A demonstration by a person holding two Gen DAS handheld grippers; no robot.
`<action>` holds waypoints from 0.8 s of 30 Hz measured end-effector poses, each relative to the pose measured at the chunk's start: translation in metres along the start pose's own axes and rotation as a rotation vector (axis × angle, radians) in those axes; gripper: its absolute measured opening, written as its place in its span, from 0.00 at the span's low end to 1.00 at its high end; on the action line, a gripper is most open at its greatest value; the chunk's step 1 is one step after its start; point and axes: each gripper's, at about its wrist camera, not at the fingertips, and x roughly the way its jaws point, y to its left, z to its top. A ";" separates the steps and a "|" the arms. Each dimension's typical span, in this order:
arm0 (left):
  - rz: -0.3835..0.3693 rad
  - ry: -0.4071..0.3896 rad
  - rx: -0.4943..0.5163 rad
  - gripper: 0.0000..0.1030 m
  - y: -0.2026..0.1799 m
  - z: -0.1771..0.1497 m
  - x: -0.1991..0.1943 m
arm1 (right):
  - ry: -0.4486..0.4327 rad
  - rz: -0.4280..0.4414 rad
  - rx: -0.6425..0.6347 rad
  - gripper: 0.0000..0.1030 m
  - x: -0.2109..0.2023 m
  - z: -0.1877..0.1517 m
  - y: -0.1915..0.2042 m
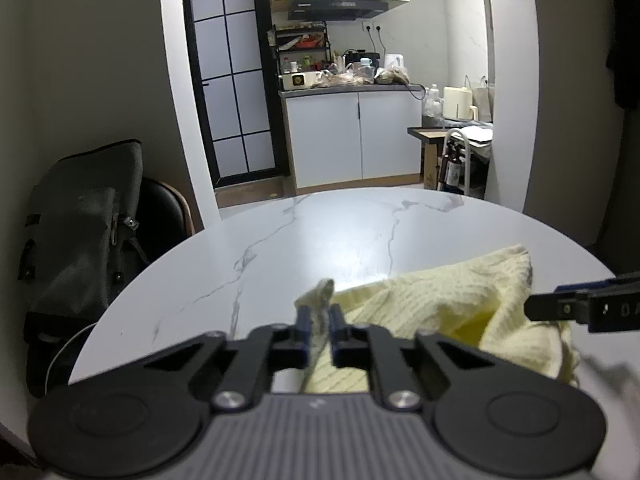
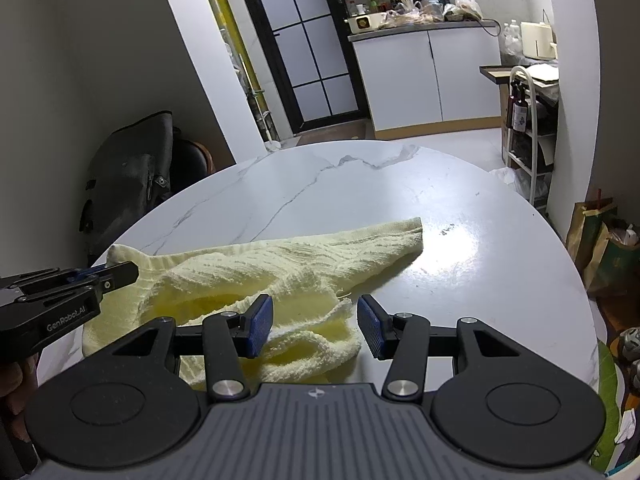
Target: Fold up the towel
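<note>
A pale yellow towel (image 1: 440, 300) lies crumpled on the round white marble table (image 1: 320, 232), near its front edge. My left gripper (image 1: 319, 316) is shut on one corner of it, and a tip of cloth sticks up past the blue pads. In the right wrist view the towel (image 2: 304, 264) stretches from that held corner at the left to a free corner at the far right. My right gripper (image 2: 316, 320) stands open low over the towel's bunched near edge. The cloth lies between its blue pads (image 2: 262, 320), and they do not press on it. The left gripper (image 2: 128, 272) enters there from the left.
A dark backpack (image 1: 88, 240) sits on a chair against the wall, left of the table. Beyond the table (image 2: 440, 200) are a kitchen counter (image 2: 420, 28) and a glass door. A white shelf trolley (image 2: 528, 128) and bags (image 2: 600, 248) stand on the floor at right.
</note>
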 end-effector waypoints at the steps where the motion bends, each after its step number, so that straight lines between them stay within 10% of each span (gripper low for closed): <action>1: -0.001 0.000 0.002 0.06 0.000 -0.001 0.000 | 0.003 0.002 0.007 0.51 0.001 0.000 -0.001; 9: -0.055 0.003 -0.032 0.04 0.009 -0.008 -0.006 | 0.033 0.031 0.118 0.50 0.012 0.000 -0.012; 15: -0.073 -0.001 -0.046 0.04 0.015 -0.012 -0.008 | 0.049 0.076 0.133 0.10 0.017 -0.002 -0.013; 24: -0.028 -0.022 -0.061 0.04 0.001 -0.014 -0.019 | -0.009 0.103 0.113 0.09 0.006 -0.003 -0.011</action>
